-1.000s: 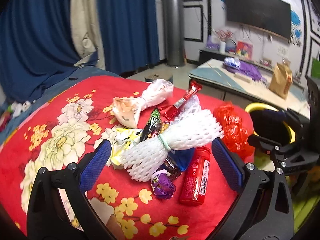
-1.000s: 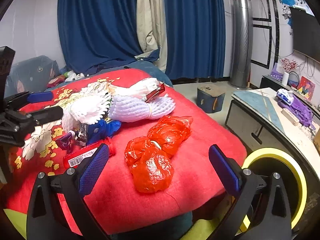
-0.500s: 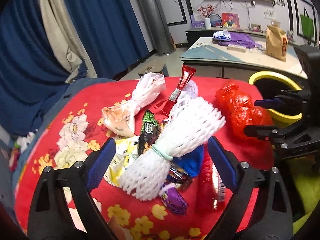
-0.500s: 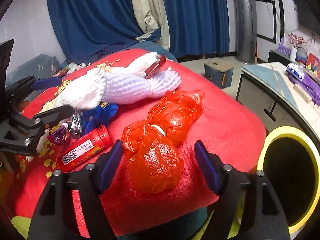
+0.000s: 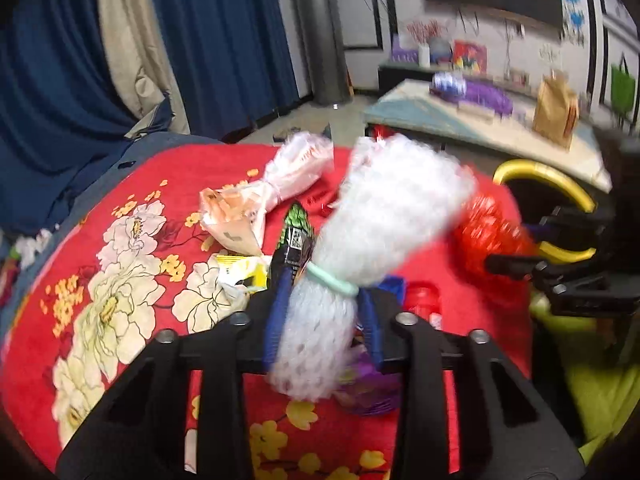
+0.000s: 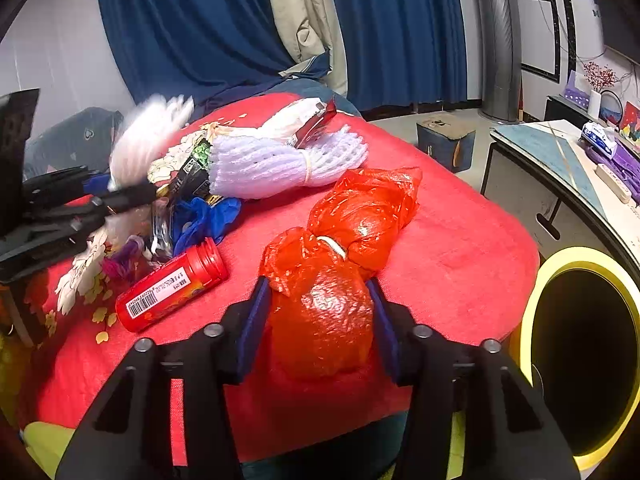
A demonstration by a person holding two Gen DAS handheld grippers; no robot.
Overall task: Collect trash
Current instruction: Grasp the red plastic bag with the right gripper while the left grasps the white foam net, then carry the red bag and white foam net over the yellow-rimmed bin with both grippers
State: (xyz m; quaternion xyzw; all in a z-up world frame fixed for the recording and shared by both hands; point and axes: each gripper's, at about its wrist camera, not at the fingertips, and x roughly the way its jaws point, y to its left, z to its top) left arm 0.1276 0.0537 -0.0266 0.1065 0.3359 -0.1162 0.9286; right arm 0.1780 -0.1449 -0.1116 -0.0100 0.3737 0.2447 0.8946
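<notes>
Trash lies on a red flowered cloth (image 5: 120,280). My left gripper (image 5: 322,320) is shut on a white foam net bundle (image 5: 384,216) tied with a green band; it is blurred and tilted up. It shows in the right wrist view (image 6: 148,140) too. My right gripper (image 6: 316,320) is shut on the near end of a red plastic bag (image 6: 352,232). The bag also shows in the left wrist view (image 5: 484,228). A yellow-rimmed bin (image 6: 580,352) stands at the right.
A second foam net (image 6: 280,160), a red bottle (image 6: 172,284), a blue wrapper (image 6: 204,220), a purple wrapper (image 5: 368,392), a white knotted bag (image 5: 280,184) and snack wrappers lie on the cloth. A low table (image 6: 560,160) stands beyond the bin.
Both grippers have closed: the left on the white foam net and lifted it, the right on the red bag's near end.
</notes>
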